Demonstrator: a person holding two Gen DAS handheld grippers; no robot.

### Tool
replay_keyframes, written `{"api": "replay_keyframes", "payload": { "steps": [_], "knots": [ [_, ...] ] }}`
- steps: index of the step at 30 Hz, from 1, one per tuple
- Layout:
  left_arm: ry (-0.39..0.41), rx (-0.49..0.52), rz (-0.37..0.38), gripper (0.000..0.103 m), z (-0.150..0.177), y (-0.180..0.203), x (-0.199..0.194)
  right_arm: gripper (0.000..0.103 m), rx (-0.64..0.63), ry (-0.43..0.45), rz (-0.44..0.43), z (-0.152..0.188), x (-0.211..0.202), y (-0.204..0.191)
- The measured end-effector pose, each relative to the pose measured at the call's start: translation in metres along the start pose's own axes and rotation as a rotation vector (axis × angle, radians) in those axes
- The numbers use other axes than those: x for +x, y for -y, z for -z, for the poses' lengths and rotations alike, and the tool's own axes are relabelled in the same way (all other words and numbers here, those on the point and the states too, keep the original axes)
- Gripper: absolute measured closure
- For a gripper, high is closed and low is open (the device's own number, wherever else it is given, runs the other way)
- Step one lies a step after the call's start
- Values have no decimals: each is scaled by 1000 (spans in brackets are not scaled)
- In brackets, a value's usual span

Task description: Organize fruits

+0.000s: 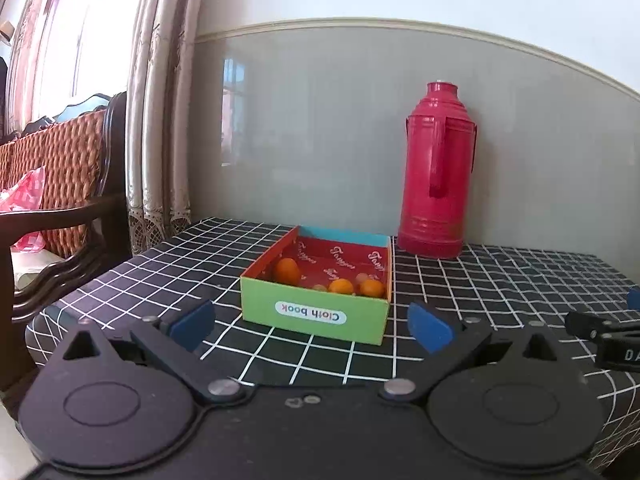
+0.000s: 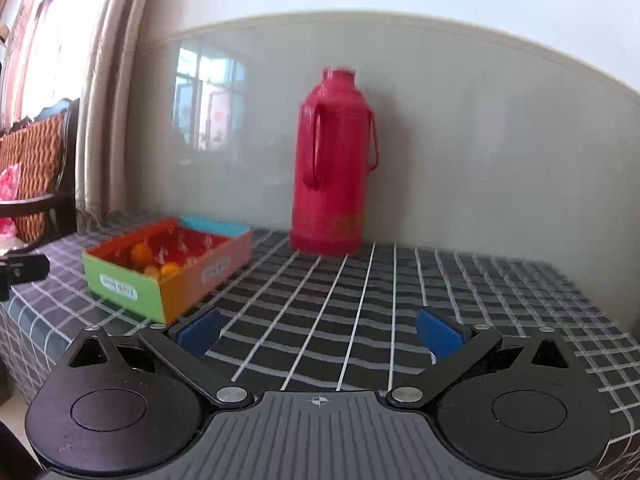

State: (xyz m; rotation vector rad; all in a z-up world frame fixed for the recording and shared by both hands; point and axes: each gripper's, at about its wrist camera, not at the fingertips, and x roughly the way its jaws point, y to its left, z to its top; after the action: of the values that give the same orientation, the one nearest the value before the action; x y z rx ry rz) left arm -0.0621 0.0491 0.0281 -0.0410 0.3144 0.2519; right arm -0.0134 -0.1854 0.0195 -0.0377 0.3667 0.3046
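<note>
Both the left tongs and right tongs gape apart, empty, above the black-and-white checked tabletop. Small orange fruits lie inside the open, multicoloured cardboard box.

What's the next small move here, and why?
Probably draw both back and stop. The oranges already sit inside the box; no fruit shows loose on the checked cloth. The left hand-held gripper and right hand-held gripper are open and empty.
</note>
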Motion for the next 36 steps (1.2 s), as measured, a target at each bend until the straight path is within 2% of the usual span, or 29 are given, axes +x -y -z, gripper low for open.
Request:
{"api": "replay_keyframes", "payload": {
  "steps": [36],
  "knots": [
    [0,9,4,6,2,-1,-2,0,-7,16,-13,0,-3,6]
  ]
}}
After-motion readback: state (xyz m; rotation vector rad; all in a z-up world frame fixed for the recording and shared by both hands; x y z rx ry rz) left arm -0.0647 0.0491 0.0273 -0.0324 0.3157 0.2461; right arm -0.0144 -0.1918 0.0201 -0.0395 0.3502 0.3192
